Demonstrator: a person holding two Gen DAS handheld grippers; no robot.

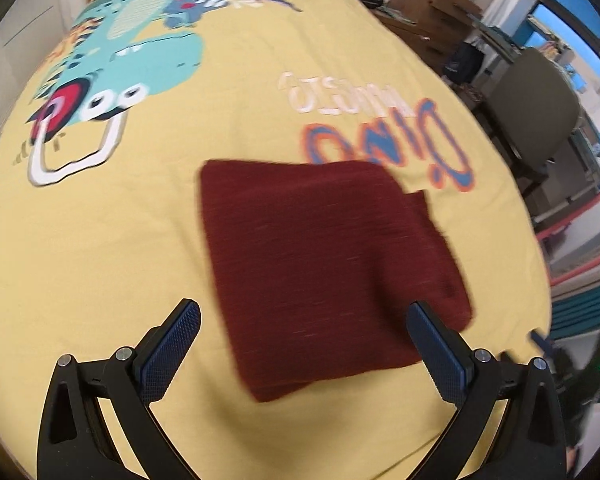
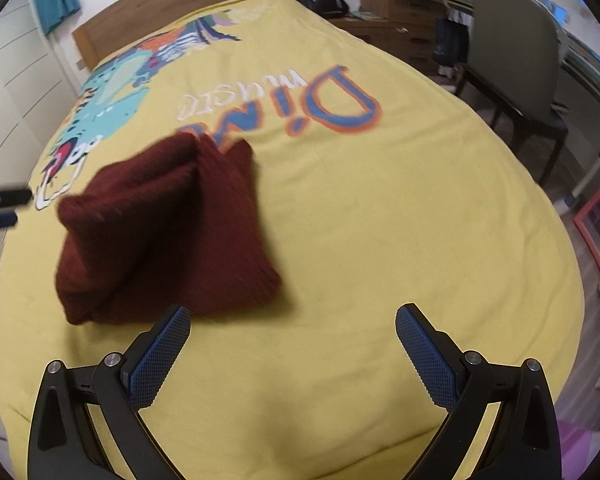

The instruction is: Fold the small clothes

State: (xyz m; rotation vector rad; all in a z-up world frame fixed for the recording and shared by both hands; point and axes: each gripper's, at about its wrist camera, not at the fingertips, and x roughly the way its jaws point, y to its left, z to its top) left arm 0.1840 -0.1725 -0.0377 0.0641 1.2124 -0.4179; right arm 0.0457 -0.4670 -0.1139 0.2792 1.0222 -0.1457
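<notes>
Yellow bed cover w/ a dino print, lots of bare room to the right. The red cloth lies folded, just ahead of the left gripper, between its spread jaws; long side runs away from it. Right gripper is spread too, holding nothing; cloth sits ahead & to its left. Left is nearer, I think. Bed edge is far off right.

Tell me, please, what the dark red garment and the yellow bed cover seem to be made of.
The garment looks like a knit, perhaps wool or acrylic: fine ribbed lines run across it, it looks matte, and its folds are thick and soft. The cover looks like thin printed woven cotton or a blend: smooth, matte, with flat colour print. The fibres cannot be confirmed.
</notes>
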